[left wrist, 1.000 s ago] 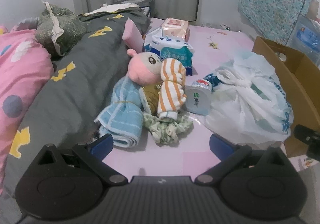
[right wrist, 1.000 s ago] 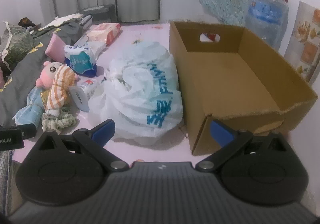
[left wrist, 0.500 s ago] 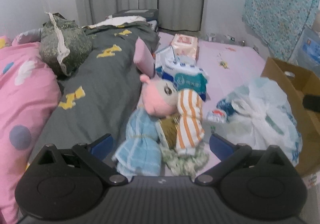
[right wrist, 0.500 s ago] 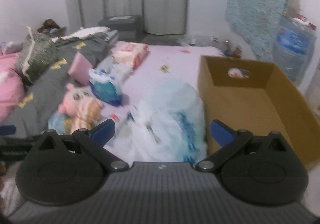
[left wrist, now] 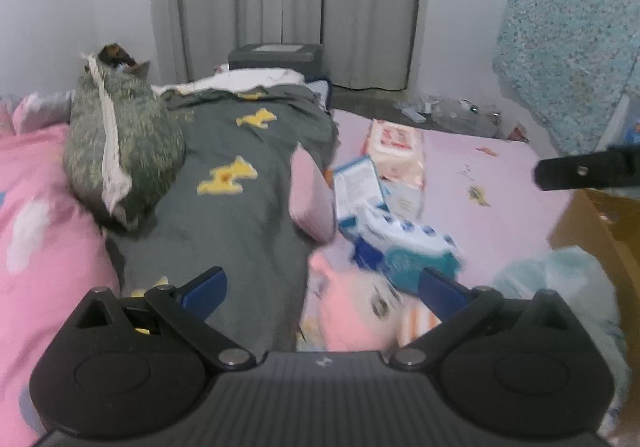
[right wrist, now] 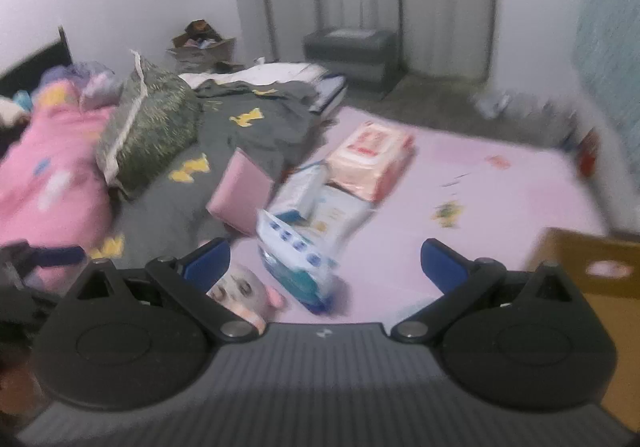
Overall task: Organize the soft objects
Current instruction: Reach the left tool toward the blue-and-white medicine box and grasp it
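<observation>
Pink plush, the doll (left wrist: 352, 307) lies at the lower centre of the left view, just past the left gripper (left wrist: 322, 287), whose blue fingers stand spread and empty; the right gripper (right wrist: 324, 261) is likewise spread, holding nothing. Nothing looks sorted yet: farther up sit the tissue pack (left wrist: 400, 247) and grey blanket (left wrist: 240, 175). Only the right view shows the cardboard box (right wrist: 596, 287) with its handle hole, lower right; its inside stays unseen.
</observation>
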